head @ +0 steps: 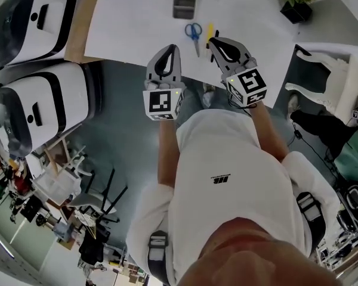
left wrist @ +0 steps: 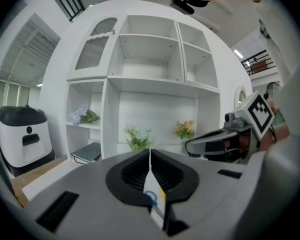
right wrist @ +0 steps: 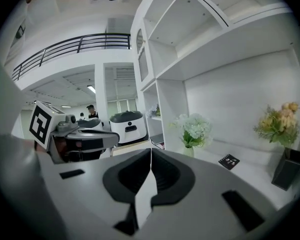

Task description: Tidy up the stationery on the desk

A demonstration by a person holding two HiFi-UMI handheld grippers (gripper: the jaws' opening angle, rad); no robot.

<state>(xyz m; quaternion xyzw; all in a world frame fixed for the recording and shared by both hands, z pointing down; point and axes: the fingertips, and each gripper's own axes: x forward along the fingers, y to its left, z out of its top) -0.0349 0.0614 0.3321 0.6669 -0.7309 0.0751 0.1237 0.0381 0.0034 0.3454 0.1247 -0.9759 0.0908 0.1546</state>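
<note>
Jaws together and empty on left gripper (head: 170,49) and right gripper (head: 216,40), over near edge of desk (head: 137,34).
Desk far side cut off by frame. Grey tray (head: 184,5) at back, contents unclear. Blue scissors (head: 194,33) lie flat between the two tips, long axis toward the person, blades nearest, handles away. Small yellow item (head: 210,31) just right of them, partly hidden by right gripper; kind unclear.

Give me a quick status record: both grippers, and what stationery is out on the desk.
left gripper: shut, empty
right gripper: shut, empty
scissors: blue handles, flat on the desk, just ahead of both grippers
yellow item: right of the scissors, kind unclear
grey box: farther back on the desk
</note>
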